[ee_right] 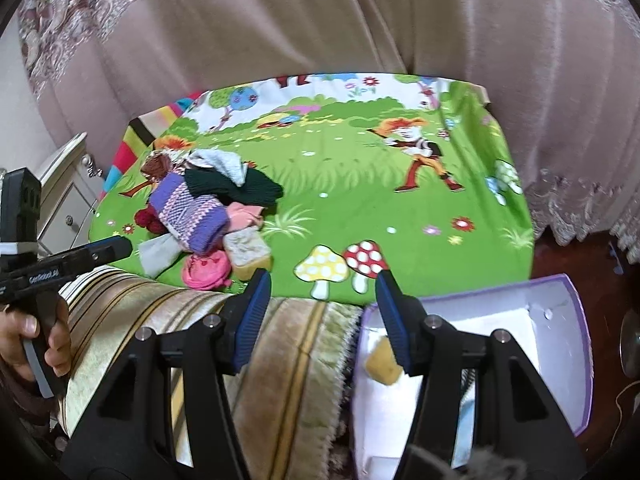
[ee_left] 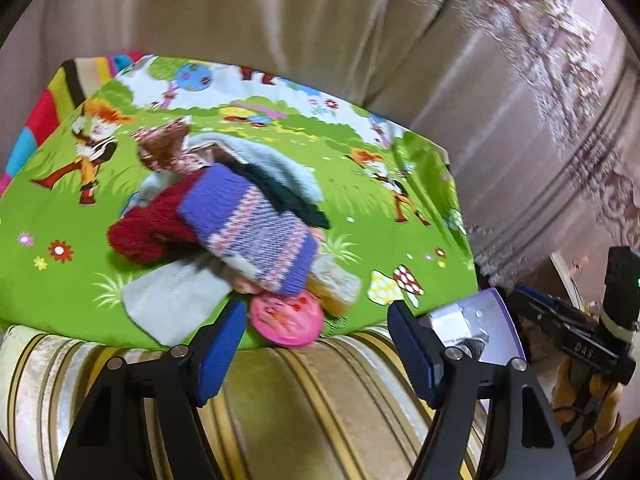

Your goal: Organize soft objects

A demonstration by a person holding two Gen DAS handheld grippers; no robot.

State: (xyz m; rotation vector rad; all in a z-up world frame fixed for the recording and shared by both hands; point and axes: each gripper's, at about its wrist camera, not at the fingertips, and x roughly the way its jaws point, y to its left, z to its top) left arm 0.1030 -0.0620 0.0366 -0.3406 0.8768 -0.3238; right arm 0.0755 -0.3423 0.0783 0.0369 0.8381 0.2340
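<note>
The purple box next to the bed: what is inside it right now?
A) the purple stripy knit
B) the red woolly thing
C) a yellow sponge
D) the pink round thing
C: in the right wrist view a yellow sponge lies on the white floor of the purple box, while the red, pink and stripy pieces sit in the pile on the green cartoon sheet.

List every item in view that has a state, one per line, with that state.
Left tool: open, empty.
Right tool: open, empty.
Purple box: lid off, yellow sponge inside.
Purple striped knit: folded, on top of the pile.
Pink item: bunched, at the cartoon sheet's near edge.
Grey cloth: lying flat, partly under the pile.
Dark green knit: crumpled in the pile.
</note>
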